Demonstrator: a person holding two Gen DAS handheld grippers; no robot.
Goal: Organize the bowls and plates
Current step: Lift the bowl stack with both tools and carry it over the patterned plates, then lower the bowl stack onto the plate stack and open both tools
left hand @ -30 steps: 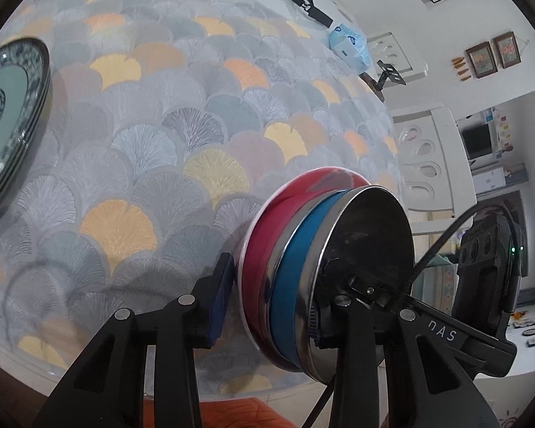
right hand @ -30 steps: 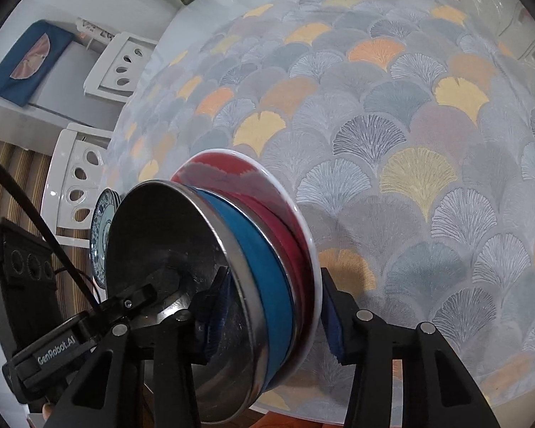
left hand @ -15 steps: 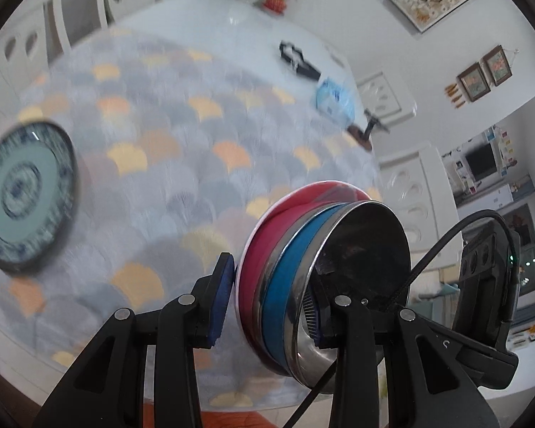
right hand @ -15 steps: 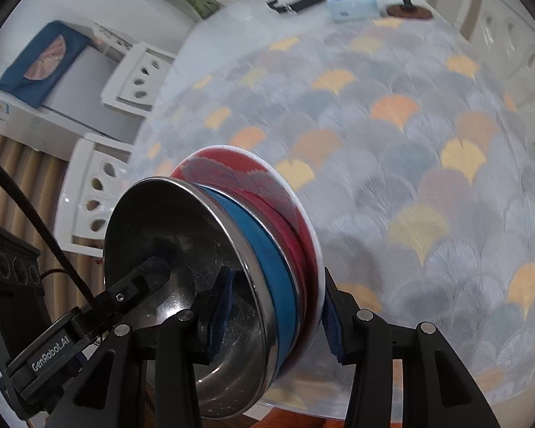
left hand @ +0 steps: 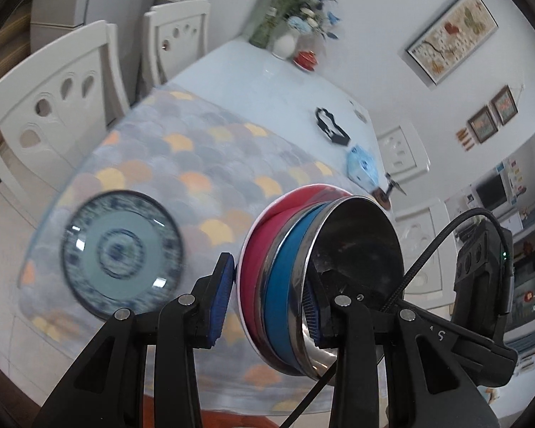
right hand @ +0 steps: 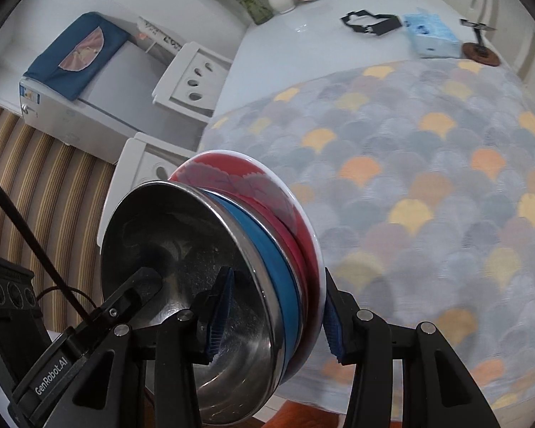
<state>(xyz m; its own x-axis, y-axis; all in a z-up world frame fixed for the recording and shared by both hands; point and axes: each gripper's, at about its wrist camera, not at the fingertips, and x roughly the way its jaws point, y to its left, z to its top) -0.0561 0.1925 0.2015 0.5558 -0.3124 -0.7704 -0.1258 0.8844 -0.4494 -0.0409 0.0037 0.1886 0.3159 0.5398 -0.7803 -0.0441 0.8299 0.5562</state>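
Observation:
Both grippers are shut on one nested stack of bowls: a red bowl (left hand: 258, 249) outermost, a blue bowl (left hand: 280, 296) inside it and a steel bowl (left hand: 356, 246) innermost. The stack is held on edge above the near side of the table. My left gripper (left hand: 267, 299) clamps one side of the rim and my right gripper (right hand: 273, 321) clamps the opposite side. The stack also shows in the right wrist view, with the steel bowl (right hand: 167, 249), blue bowl (right hand: 267, 253) and red bowl (right hand: 239, 178). A stack of blue-patterned plates (left hand: 121, 253) lies on the patterned tablecloth (left hand: 210, 164) at the left.
At the table's far end are a vase of flowers (left hand: 285, 39), a small red dish (left hand: 305, 59), a black holder (left hand: 331, 128), a tissue pack (right hand: 429, 34) and a small stand (right hand: 479, 50). White chairs (left hand: 53, 107) stand along the left side.
Both grippers have lifted the bowl stack up and back from the table. The view now takes in the whole table, and the plates have come fully into the left wrist view.

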